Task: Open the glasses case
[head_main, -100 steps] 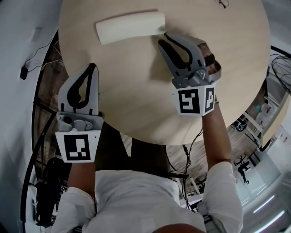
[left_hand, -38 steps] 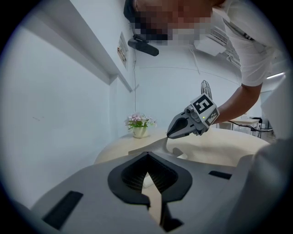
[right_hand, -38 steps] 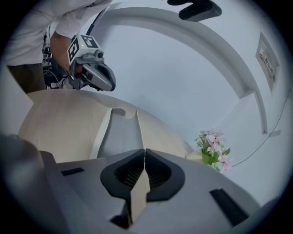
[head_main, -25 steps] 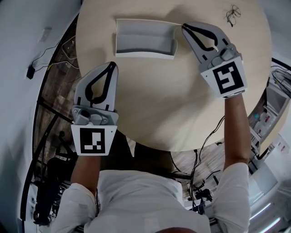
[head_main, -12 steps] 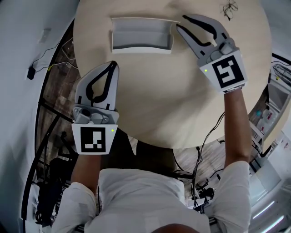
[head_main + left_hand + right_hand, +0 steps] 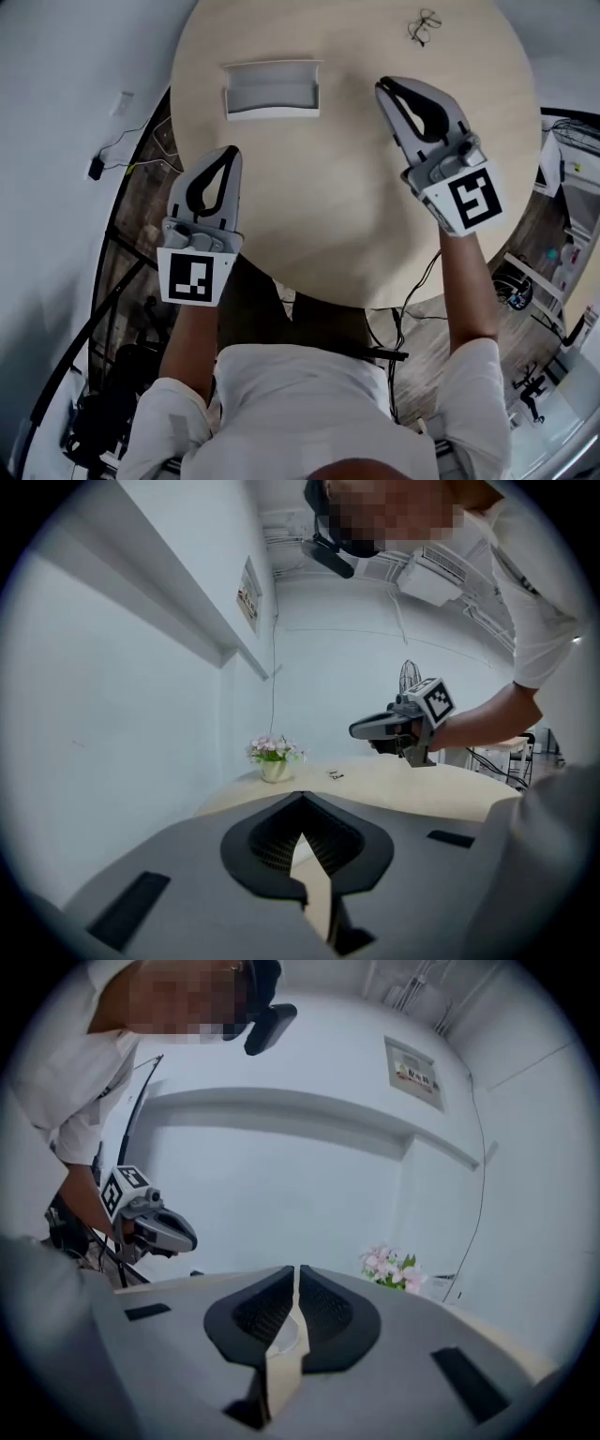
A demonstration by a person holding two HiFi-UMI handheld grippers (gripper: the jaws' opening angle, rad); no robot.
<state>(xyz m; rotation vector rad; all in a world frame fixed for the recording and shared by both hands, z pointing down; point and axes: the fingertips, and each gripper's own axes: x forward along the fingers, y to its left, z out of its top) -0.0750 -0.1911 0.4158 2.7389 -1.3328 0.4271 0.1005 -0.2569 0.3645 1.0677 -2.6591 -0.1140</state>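
The glasses case lies open on the far left part of the round wooden table, its pale grey inside showing and nothing in it. My right gripper hovers to the right of the case, apart from it, jaws shut and empty. In its own view the right gripper shows only a thin slit between the jaws. My left gripper hangs at the table's near left edge, shut and empty, short of the case. The left gripper points across the table in its own view.
A small pair of black glasses lies at the table's far side, also visible as glasses. A flower pot stands near the wall, seen too as a flower pot. Cables and floor clutter surround the table.
The case, closed four seconds ago, now lies open. The right gripper has let go of the case's right end, drawn back toward me and shut. The left gripper has stayed put.
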